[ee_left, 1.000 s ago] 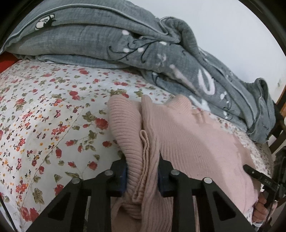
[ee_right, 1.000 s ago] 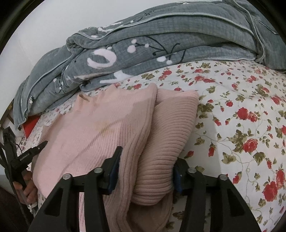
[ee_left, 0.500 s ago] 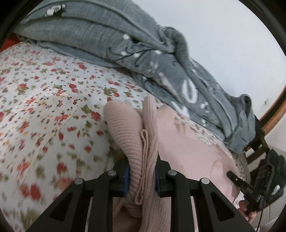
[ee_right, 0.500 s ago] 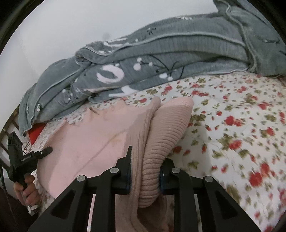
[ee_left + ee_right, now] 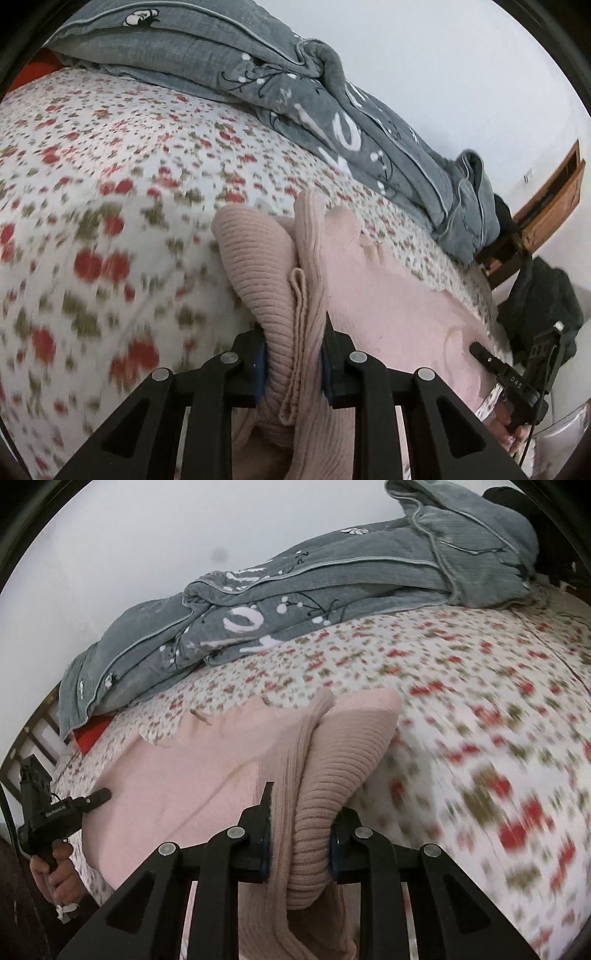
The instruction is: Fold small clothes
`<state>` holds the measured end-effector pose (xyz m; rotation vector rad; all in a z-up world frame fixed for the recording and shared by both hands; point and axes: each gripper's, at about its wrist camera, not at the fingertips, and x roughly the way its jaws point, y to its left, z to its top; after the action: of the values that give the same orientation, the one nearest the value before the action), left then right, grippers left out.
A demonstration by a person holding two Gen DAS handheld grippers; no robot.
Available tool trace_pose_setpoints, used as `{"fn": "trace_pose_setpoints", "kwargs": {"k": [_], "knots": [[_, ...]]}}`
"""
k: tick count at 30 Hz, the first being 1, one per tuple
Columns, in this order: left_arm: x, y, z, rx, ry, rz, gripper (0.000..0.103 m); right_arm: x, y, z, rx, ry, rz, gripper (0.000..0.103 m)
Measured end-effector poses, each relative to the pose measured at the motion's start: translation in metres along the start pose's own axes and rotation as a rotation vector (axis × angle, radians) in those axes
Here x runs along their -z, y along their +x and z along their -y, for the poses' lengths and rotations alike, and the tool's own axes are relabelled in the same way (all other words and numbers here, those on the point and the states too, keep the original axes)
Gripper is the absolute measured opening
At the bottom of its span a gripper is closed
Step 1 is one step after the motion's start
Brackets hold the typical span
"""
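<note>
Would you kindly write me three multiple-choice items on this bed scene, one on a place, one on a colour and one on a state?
1. Where does the grey quilt lie?
A. at the far side of the bed, by the wall
B. on the floor
C. over the sweater

2. What colour is the sweater?
A. blue
B. pink
C. green

3. What is the state of the left gripper?
A. open above the sheet
B. shut on nothing
C. shut on the sweater

Answers:
1 A: the quilt is bunched along the white wall, beyond the floral sheet.
2 B: the knit is pale pink in both views.
3 C: ribbed folds are pinched between its pads; the right gripper clamps the sweater likewise.
</note>
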<state>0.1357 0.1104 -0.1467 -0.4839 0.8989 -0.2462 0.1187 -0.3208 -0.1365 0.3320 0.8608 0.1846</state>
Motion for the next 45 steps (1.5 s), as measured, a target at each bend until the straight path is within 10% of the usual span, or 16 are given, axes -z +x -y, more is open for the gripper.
{"fn": "trace_pose_setpoints", "kwargs": {"k": [9,16,32,45], "knots": [[0.021,-0.006,0.004,-0.079,0.042,-0.016,0.046,0.029,-0.040,-0.014,0.190,-0.071,0.126,0.037],[0.035,0.003,0.000,-0.048,0.036,-0.013,0.056,0.062,-0.038,-0.103,0.046,-0.259,0.167,0.037],[0.030,0.009,-0.006,0.018,0.045,-0.043,0.058,0.062,0.054,-0.149,0.221,-0.275,0.152,0.037],[0.027,0.012,0.008,-0.056,0.059,-0.053,0.044,0.128,0.015,-0.151,0.244,-0.307,0.083,0.037]]}}
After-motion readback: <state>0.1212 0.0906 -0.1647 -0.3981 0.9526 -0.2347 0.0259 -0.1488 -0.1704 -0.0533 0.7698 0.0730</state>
